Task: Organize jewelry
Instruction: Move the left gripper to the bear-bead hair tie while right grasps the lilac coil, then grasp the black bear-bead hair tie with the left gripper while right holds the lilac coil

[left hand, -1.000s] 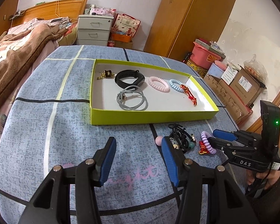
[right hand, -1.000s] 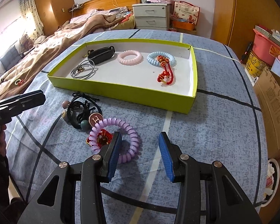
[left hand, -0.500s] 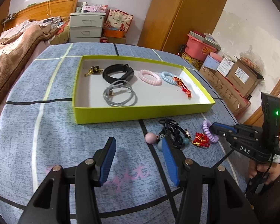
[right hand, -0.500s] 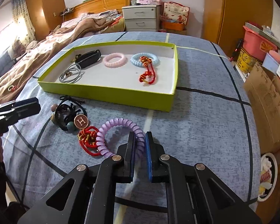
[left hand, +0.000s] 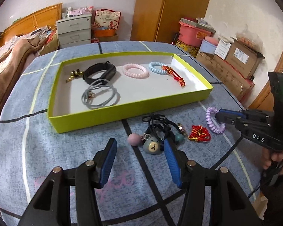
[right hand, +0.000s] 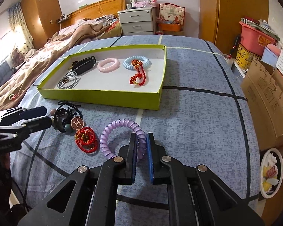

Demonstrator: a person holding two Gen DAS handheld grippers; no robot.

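My right gripper (right hand: 141, 145) is shut on a purple spiral bracelet (right hand: 113, 135), lifted slightly off the blue cloth; it also shows in the left wrist view (left hand: 212, 121). A red cord bracelet (right hand: 85, 140) and a bunch of black hair ties with charms (right hand: 68, 118) lie beside it. My left gripper (left hand: 138, 150) is open and empty, just short of the hair ties (left hand: 158, 131). The yellow-green tray (right hand: 103, 95) holds a black band (right hand: 84, 66), grey ties (right hand: 68, 80), pink (right hand: 108, 65) and blue (right hand: 136, 63) spiral bracelets and a red cord (right hand: 138, 76).
The blue cloth-covered table (right hand: 198, 113) has cardboard boxes (right hand: 269, 98) off its right edge and a bed (right hand: 47, 45) to its left. A white drawer unit (right hand: 136, 22) and a wardrobe (right hand: 230, 9) stand behind.
My right gripper closed on the purple spiral bracelet and pulled it off the red cord bracelet. My left gripper moved forward toward the hair ties, still open.
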